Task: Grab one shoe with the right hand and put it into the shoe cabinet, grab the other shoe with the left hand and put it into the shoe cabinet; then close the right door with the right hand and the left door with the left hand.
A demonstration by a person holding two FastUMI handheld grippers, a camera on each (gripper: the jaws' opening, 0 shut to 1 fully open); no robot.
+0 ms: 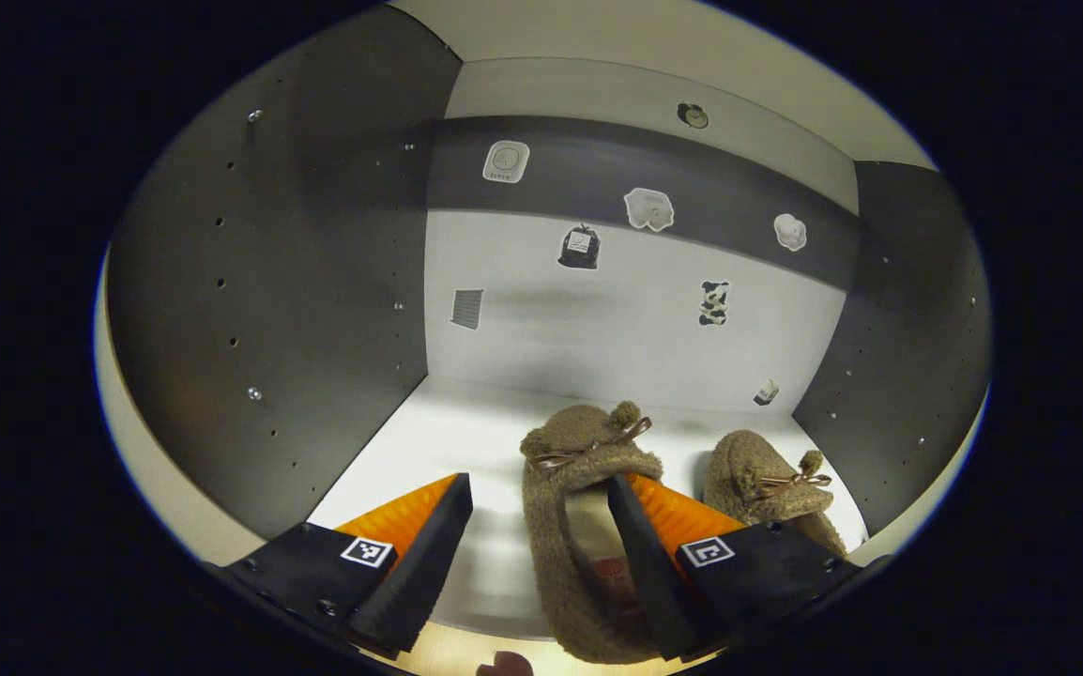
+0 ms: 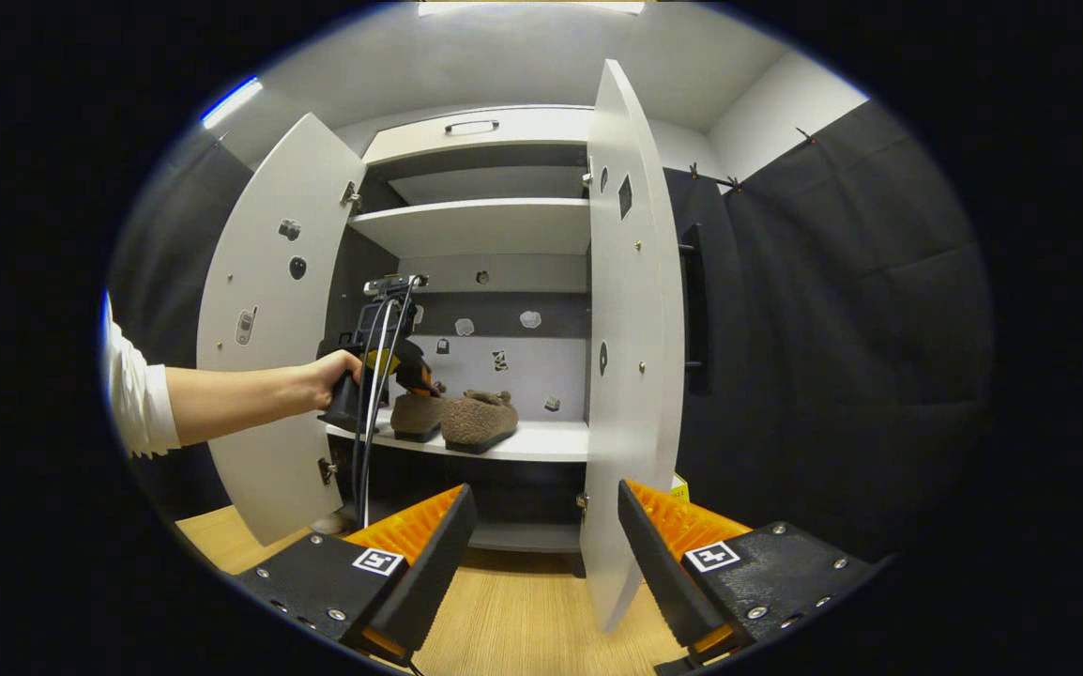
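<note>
The left gripper (image 1: 540, 526) is spread wide inside the shoe cabinet (image 2: 476, 225), its right finger covering part of the near shoe (image 1: 579, 526); contact cannot be judged. Both shoes sit side by side on the white shelf (image 1: 448, 432), the other shoe (image 1: 767, 488) nearer the right wall. The right gripper (image 2: 546, 545) hangs released outside above the wooden floor (image 2: 523, 610); a hand (image 2: 330, 376) with forearm level holds the left gripper at the shelf, and the open right door (image 2: 631, 357) stands edge-on, the left door (image 2: 269, 310) swung wide.

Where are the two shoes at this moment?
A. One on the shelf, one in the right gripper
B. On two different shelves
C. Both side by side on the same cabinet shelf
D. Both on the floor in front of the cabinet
C: the right gripper view shows both shoes resting together on one shelf, doors open.
</note>
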